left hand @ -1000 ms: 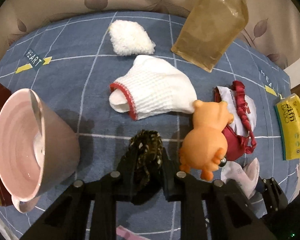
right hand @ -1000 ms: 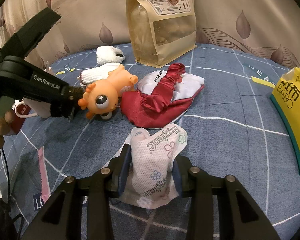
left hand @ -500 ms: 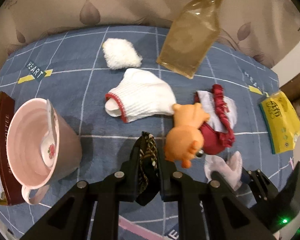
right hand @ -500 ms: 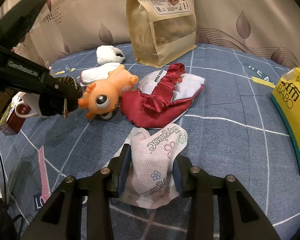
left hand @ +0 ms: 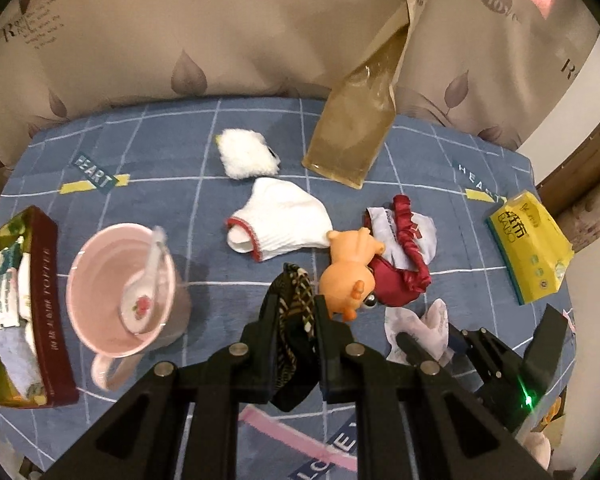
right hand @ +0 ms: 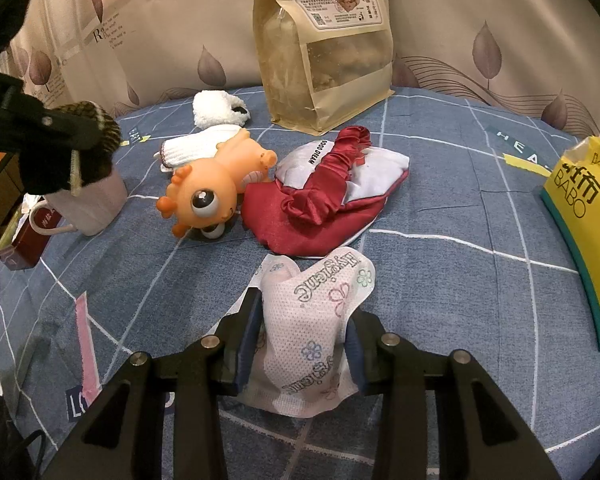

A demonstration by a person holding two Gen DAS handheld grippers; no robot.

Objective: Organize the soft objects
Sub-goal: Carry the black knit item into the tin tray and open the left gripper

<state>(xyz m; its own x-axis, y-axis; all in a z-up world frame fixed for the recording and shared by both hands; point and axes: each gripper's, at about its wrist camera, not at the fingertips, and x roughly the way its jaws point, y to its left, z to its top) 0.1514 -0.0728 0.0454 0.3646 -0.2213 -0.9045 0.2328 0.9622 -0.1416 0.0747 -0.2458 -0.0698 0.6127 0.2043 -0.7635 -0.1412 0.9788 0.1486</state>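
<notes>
Left gripper (left hand: pixel 296 312) is clamping a dark plaid cloth (left hand: pixel 296 308), right gripper (right hand: pixel 302 332) is apparently pinching the printed pad (right hand: pixel 316 320); glove (left hand: pixel 284 220), toy (right hand: pixel 212 192), red pouch (right hand: pixel 320 208) are remaining unsorted mid-surface.

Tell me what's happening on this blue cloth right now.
A person works two handheld grippers. The left gripper is shut on a dark checked fabric piece, held above the blue cloth near the pink mug. The right gripper pinches a white printed pouch lying on the cloth beside the orange toy.
</notes>
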